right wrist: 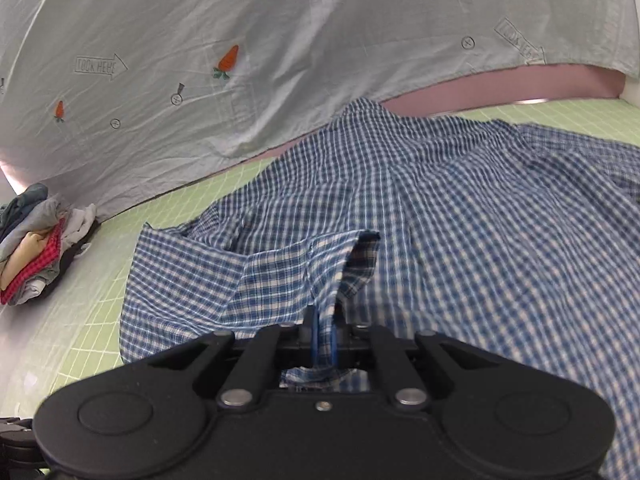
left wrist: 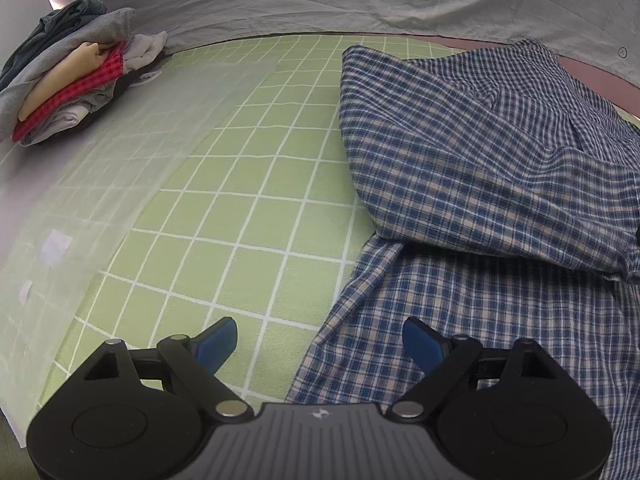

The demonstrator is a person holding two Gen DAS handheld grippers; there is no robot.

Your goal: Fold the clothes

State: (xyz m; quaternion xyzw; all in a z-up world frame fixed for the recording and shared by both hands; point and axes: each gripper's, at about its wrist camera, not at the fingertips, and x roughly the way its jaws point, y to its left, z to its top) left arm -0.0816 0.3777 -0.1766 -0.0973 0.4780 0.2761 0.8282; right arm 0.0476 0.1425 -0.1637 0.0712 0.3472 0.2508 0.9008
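The main risk is losing the fold: the right tool (right wrist: 323,346) has its blue fingers pressed together on only a narrow bunch of cloth at an edge of the blue checked shirt (right wrist: 460,240), and thin cotton pinched this way could slide free if it is pulled quickly or dragged against the rest of the garment. A second risk is that carrying the flap across with one tool alone could skew the fold or bunch the shirt, since nothing pins the far side down. The left tool (left wrist: 320,346) stands wide apart and holds nothing; its right finger hovers above the shirt's near hem, its left finger above bare green gridded surface (left wrist: 248,184), so it may catch a single layer or miss the edge if it closes where it is. From the right tool, the shirt spreads ahead and to the right, with a raised flap just ahead of the fingers. From the left tool, the shirt lies ahead and right, one part folded over another. A pile of other clothes (left wrist: 68,76) sits far ahead to the left, well apart from the shirt.
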